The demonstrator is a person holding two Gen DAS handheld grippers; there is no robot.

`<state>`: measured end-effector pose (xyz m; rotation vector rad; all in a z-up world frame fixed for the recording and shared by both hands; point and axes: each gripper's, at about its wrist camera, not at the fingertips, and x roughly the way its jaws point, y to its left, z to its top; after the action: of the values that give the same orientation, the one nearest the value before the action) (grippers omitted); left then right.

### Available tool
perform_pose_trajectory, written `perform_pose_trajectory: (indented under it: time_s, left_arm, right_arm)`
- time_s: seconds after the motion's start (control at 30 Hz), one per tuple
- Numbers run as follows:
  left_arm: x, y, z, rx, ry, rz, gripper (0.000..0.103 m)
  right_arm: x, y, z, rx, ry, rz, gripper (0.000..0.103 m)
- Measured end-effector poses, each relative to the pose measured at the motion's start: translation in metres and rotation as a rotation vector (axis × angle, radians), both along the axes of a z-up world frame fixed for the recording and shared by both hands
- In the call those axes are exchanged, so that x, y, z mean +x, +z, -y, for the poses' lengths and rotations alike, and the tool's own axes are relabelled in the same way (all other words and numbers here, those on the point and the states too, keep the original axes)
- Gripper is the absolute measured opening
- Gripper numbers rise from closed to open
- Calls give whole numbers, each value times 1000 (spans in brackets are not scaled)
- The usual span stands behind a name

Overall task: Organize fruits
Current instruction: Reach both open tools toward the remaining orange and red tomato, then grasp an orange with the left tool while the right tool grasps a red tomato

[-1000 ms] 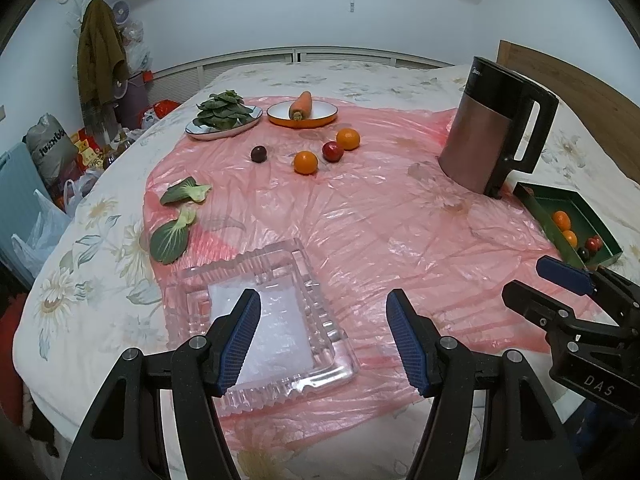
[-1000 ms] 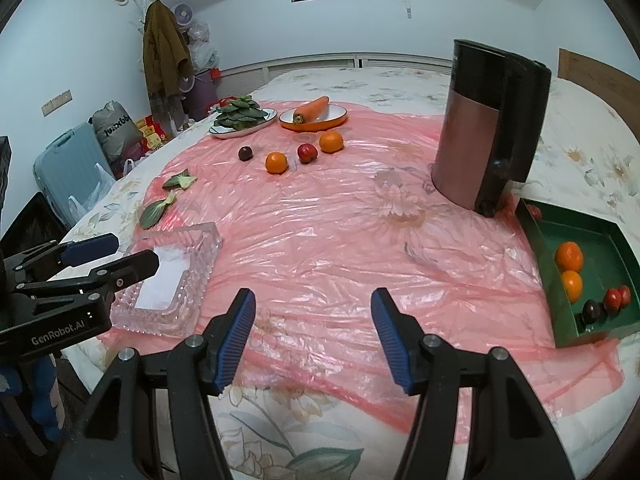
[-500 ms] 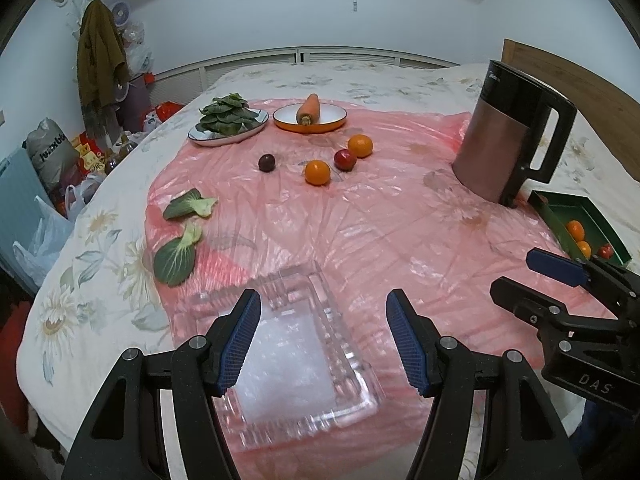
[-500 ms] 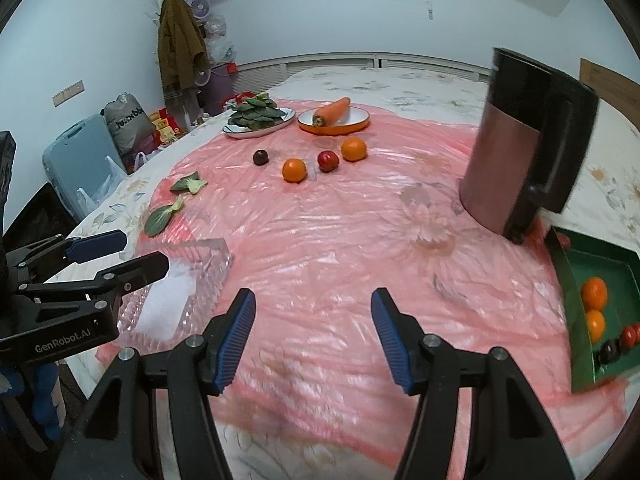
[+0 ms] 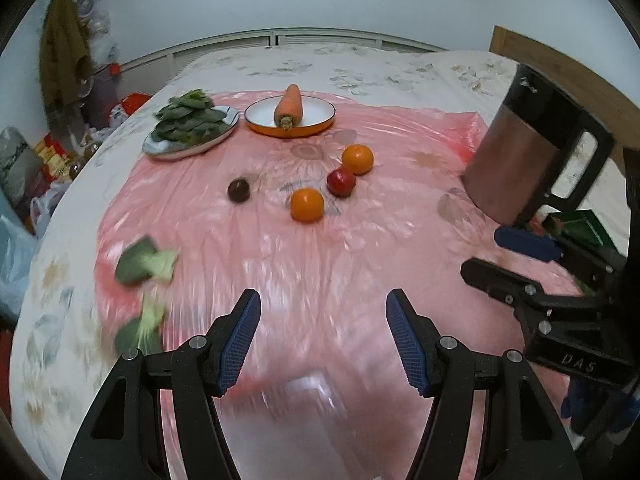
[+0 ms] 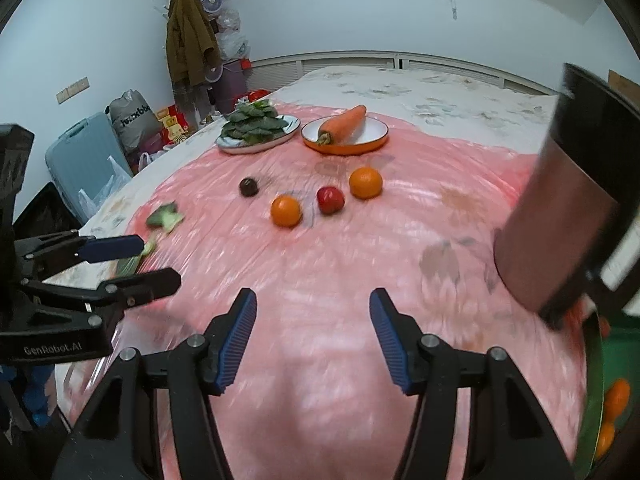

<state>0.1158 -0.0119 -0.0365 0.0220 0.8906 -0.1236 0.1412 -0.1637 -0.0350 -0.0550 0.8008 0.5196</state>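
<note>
With nothing between its closing jaws, the right hand-held gripper (image 6: 312, 338) could nudge the orange (image 6: 285, 211) ahead rolling across the slick plastic sheet (image 6: 360, 264).

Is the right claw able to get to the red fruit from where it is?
Probably yes. The right claw is closing a little but holds nothing, and only bare pink plastic sheet lies between it and the red fruit. The oranges sit close beside it, so there is little room.
</note>
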Motion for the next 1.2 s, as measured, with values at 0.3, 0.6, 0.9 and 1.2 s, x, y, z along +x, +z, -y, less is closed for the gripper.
perform_pose_trajectory:
  time_s: [0.3, 0.6, 0.9, 1.2]
  left_arm:
    - [88, -37, 4, 51, -98, -70, 44]
    - [129, -61, 6, 89, -166, -92, 41]
    - [146, -76, 8, 86, -204, -114, 34]
    - [154, -81, 0, 13, -208, -139, 33]
  right_arm:
    - [92, -24, -25, -25, 48, -35, 70]
    - [154, -52, -56, -25, 87, -86, 70]
    - [180, -69, -68, -12, 104, -137, 57]
    - [186, -80, -85, -10, 134, -159, 53]
